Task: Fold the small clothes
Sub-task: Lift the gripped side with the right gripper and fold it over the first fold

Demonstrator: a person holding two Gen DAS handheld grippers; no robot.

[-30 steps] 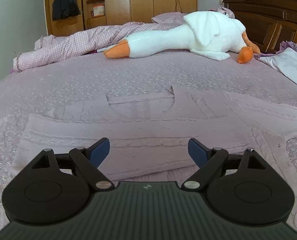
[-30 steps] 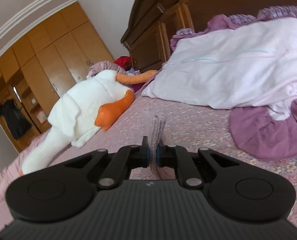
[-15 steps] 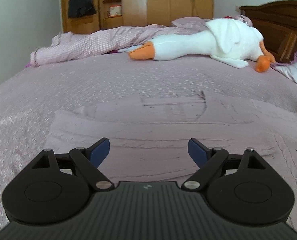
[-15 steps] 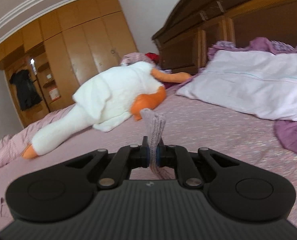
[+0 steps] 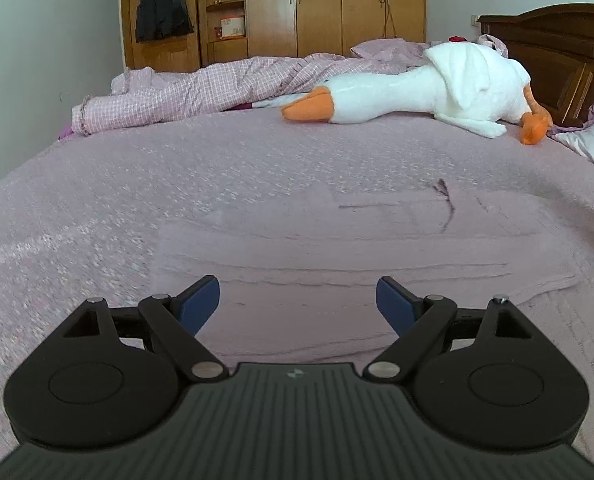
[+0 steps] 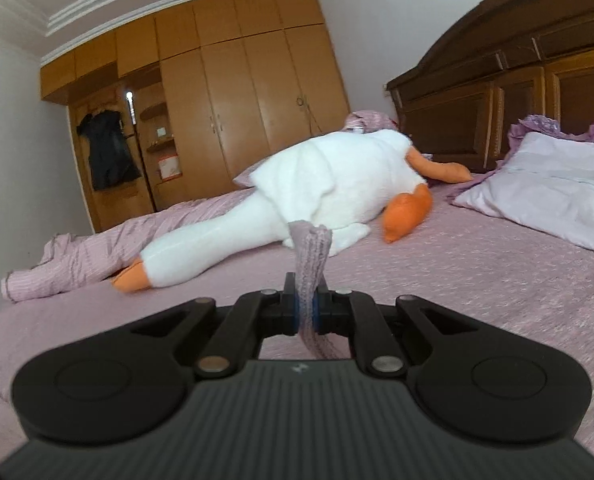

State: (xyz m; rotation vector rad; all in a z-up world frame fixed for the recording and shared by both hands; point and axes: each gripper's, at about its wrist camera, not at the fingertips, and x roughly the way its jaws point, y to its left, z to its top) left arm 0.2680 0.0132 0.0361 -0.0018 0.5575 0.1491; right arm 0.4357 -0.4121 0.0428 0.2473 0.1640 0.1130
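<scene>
Wooden wardrobe (image 5: 321, 8) along far wall, dark headboard (image 6: 517, 92), white walls.

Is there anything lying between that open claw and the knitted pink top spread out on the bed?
Nothing visible. The left claw hangs open directly over the near part of the knitted sweater, with only bare fabric between its fingers. The plush goose lies well beyond it, toward the wardrobe.

My left gripper (image 5: 298, 300): jaws spread wide, nothing between them, low over a pale mauve knit garment (image 5: 361, 248) lying flat on the bedspread (image 5: 177, 168). Beyond it, a white plush goose (image 5: 425, 88) and a rumpled checked blanket (image 5: 185, 92).
</scene>
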